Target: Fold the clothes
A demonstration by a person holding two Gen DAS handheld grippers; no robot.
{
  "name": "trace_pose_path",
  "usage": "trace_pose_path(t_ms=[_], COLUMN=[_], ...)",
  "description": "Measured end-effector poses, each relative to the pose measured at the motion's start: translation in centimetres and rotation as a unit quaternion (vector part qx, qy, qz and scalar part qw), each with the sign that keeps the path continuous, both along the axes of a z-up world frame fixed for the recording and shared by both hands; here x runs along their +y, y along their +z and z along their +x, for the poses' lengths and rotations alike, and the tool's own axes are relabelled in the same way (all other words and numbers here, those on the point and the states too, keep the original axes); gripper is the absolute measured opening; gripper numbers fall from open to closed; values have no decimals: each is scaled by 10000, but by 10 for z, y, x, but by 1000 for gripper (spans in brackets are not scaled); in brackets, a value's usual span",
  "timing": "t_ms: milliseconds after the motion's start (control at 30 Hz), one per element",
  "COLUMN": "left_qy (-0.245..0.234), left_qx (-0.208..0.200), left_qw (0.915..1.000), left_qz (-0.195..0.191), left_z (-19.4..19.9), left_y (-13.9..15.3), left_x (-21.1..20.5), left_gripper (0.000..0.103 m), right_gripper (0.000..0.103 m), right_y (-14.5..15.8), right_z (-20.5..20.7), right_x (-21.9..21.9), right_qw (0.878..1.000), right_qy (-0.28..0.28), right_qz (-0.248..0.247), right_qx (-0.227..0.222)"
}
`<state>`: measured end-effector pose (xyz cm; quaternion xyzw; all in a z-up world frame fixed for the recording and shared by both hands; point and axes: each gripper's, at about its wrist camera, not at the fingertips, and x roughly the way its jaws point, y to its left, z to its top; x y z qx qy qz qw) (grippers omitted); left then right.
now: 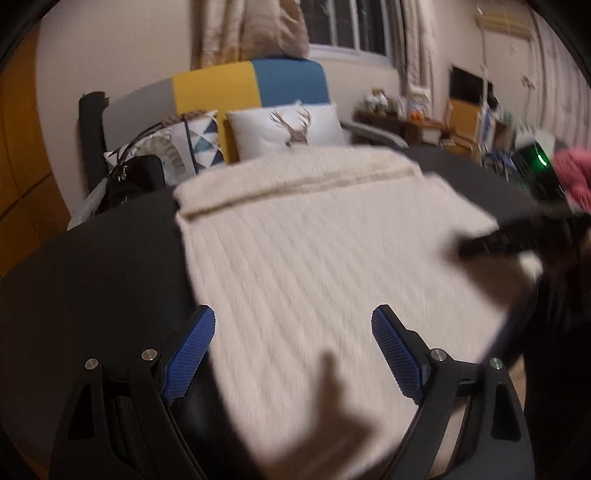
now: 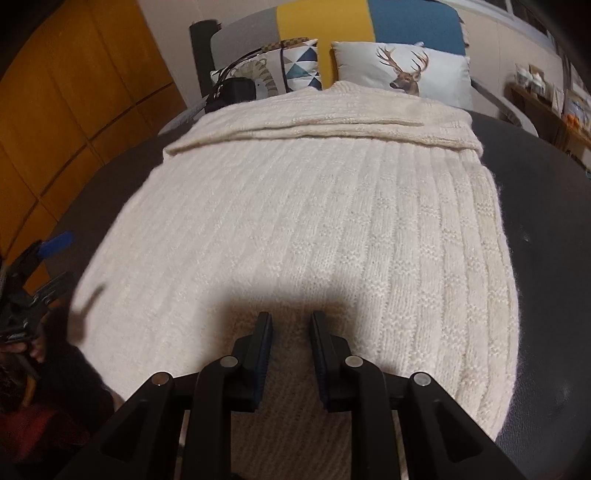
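Two claws work over one cream, rib-knit sweater [image 2: 314, 221], which lies flat on the dark round worktop [image 2: 546, 229] with its far part already turned back on itself in a thick band [image 2: 321, 127] near the cushions; judging from that, the garment is spread smooth so that the near hem can be carried over next. The right claw [image 2: 289, 332] sits low at the near edge of the knit, its jaws drawn narrow with a slim gap and cream fabric showing between them; whether the pads actually pinch a ridge of it I cannot tell, as shadow covers the spot. The left claw [image 1: 293, 354] hangs above the sweater's left side with its blue ribbed pads [image 1: 190, 354] spread wide and nothing between them, seemingly free for a second hold on the hem. Behind the worktop stand a white cushion printed with a deer's head [image 2: 402, 70] and a geometric-patterned cushion [image 2: 295, 64] against a grey, yellow and blue sofa back [image 2: 332, 18].
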<state>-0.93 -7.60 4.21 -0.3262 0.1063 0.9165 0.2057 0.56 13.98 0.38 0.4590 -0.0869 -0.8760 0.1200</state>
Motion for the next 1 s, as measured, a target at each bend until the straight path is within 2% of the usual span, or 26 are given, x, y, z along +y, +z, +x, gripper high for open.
trace_pose_path(t_ms=[67,133,233,300,433,567,700,767,833,1000], left_qy=[44,26,10,37,44,35,31,34,32,26], left_qx=[-126,-340,-466,-414,-702,-581,-612,-606,-611,-607], left_qw=[9997,9989,9959,9972,9975,9982,9981,9981,9981,9981], left_qz=[-188,-325,-778,-622,-56,-142,-109,-123,-119,-102], left_z=[-19,-31,-41,-40,-44,-38,-44,-44,-45,-45], left_y=[-9,-20,-41,-44,-46,-47,-48,-48,-48,-49], left_x=[18,33,59,58,39,42,41,41,41,40], left_gripper=[89,89,89,90,90,90,90,90,90,90], right_gripper=[20,20,20,21,21,20,20,11,8,9], right_y=[12,12,5,-1,-1,4,20,23,19,-2], right_z=[4,2,5,14,53,84,101,98,91,89], right_x=[7,8,10,11,23,48,71,80,73,45], right_qw=[9997,9998,9982,9971,9944,9960,9983,9974,9980,9974], right_qy=[-95,-89,-52,64,350,120,-400,-686,-607,-187], right_qz=[-117,174,534,602,836,474,336,196,116,477], right_qx=[176,-36,-255,-461,-540,-744,-266,-135,-153,-502])
